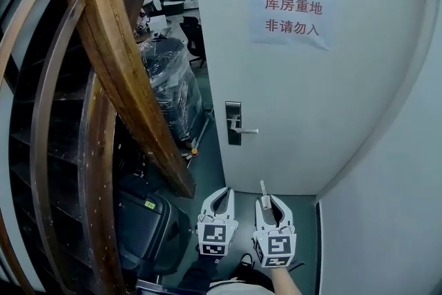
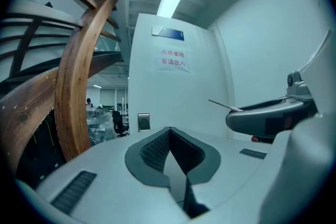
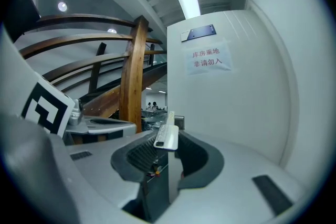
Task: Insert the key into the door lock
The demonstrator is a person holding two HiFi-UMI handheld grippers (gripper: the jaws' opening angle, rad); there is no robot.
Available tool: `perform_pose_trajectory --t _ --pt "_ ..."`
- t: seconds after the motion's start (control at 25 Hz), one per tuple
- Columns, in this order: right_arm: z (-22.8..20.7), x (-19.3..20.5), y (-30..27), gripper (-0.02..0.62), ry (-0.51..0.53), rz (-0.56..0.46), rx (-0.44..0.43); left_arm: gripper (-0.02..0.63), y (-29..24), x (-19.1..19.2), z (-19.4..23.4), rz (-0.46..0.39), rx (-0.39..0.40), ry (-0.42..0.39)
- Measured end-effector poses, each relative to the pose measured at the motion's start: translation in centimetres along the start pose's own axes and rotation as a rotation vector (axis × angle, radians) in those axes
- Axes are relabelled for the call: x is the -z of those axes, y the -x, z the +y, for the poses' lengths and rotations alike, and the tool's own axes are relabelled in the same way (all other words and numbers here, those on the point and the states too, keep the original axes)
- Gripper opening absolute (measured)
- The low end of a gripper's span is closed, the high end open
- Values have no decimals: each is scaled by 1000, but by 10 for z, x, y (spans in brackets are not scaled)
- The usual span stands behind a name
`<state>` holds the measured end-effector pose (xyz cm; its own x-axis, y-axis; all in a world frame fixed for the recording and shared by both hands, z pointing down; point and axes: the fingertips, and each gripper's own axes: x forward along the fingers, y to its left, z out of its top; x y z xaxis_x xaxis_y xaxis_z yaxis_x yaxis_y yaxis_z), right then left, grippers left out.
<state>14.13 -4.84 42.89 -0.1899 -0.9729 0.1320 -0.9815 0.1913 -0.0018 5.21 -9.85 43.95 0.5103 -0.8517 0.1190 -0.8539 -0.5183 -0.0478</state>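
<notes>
**Right gripper** (image 1: 271, 202): fingers clenched on the key (image 3: 167, 136). It is gripped by its flat head, and the blade projects forward and slightly upward past the fingertips.

**Left gripper** (image 1: 224, 195): fingers pressed together with nothing between them. It hangs just beside the right gripper.

**Position:** both grippers are well short of the door (image 1: 311, 93). The door lock (image 1: 233, 122), a dark plate with a lever handle (image 1: 246, 130), sits at the door's left edge, ahead of and above the grippers. The keyhole is too small to make out.

**Assessment:** this appears to be the approach stage; insertion has not begun.

**Recommended:**
- Carry the right gripper up toward the door's left edge.
- Set the blade square to the plate and match its flat to the slot before pushing.
- Advance slowly and in a straight line, because the hold on the key looks narrow and the key may pivot on contact.
- Hold the left gripper clear of the handle, or use it to steady the door.
</notes>
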Motion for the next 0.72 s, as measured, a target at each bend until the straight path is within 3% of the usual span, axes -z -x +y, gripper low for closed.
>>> perform_pose_trajectory --t 0.44,0.72 --pt "-22 9 -59 117 -17 46 -61 3 -53 13 8 57 -30 15" --pt "-8 29 -95 117 -26 105 -76 3 -71 34 28 96 -28 29"
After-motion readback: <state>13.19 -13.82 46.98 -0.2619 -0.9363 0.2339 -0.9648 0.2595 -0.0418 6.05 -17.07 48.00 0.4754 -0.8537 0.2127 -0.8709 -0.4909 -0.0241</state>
